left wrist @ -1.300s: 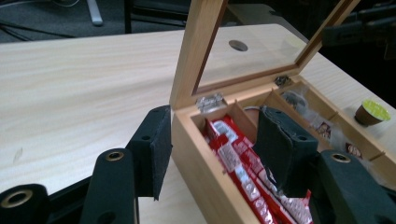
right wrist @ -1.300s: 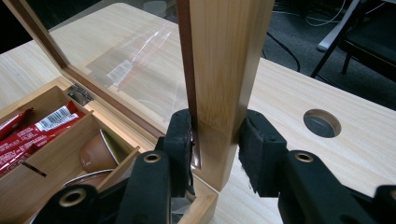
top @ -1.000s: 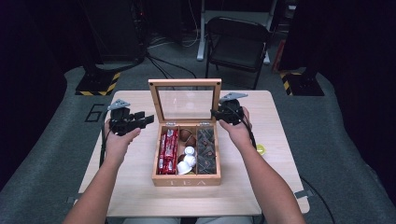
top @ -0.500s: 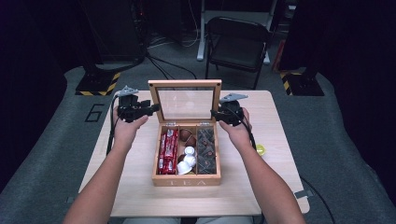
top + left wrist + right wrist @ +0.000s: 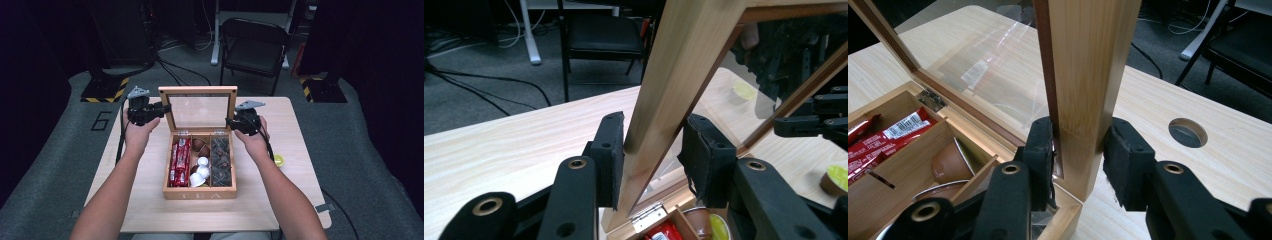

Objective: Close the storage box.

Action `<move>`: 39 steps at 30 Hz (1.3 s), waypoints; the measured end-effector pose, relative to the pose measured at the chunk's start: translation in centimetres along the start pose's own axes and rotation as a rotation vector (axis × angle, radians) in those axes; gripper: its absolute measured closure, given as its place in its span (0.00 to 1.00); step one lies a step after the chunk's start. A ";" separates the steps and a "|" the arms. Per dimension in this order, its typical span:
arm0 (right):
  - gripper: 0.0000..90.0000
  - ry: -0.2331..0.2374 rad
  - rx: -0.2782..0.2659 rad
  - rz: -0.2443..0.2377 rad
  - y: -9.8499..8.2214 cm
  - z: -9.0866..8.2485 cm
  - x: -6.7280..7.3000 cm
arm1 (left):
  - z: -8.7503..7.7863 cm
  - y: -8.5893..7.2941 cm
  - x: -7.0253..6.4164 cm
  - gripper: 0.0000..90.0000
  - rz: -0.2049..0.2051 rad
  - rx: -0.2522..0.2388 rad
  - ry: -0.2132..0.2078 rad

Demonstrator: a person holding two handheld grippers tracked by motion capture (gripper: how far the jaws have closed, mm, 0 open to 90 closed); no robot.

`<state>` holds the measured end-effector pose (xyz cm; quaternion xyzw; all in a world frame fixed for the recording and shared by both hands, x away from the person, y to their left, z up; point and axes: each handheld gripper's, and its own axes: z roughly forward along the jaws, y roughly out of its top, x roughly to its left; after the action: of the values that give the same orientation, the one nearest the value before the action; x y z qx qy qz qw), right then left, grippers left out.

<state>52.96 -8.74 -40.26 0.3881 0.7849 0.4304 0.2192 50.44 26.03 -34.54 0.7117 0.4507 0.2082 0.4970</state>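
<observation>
Tea box [image 5: 200, 194] sits at the middle of the desk [image 5: 300, 125], its glass-paned lid [image 5: 198, 112] standing upright on its rear hinges as I work both sides of the frame. My left gripper [image 5: 161, 108] has just been closing its jaws, and in the left gripper view the lid's side rail stands between the pads [image 5: 610, 160]: one pad is against the wood, the other looks very close to it or barely touching. My right gripper [image 5: 231, 122] is clenched on the opposite side rail, low down near the hinge [image 5: 932, 99], both pads pressed to the wood in the right gripper view. Inside the open box, red packets [image 5: 180, 161] fill the left compartment, brown and white capsules [image 5: 200, 165] the middle one, dark pyramid bags [image 5: 221, 161] the right. A yellow-topped capsule [image 5: 278, 160] lies loose on the desk beside my right wrist. By my reading, both sides of the lid are now taken in hand and the contents are in place; what remains, I judge, is swinging the lid down onto the box, with the loose capsule unaccounted for.
</observation>
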 end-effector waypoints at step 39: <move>0.55 0.064 -0.128 0.014 1.4 -6.3 2.5 | -2.9 -2.8 -1.9 0.68 0.089 0.001 -0.020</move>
<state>47.75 -9.48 -35.78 0.3648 0.7595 0.4936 0.2155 46.08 26.17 -35.57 0.7331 0.4138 0.2229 0.4915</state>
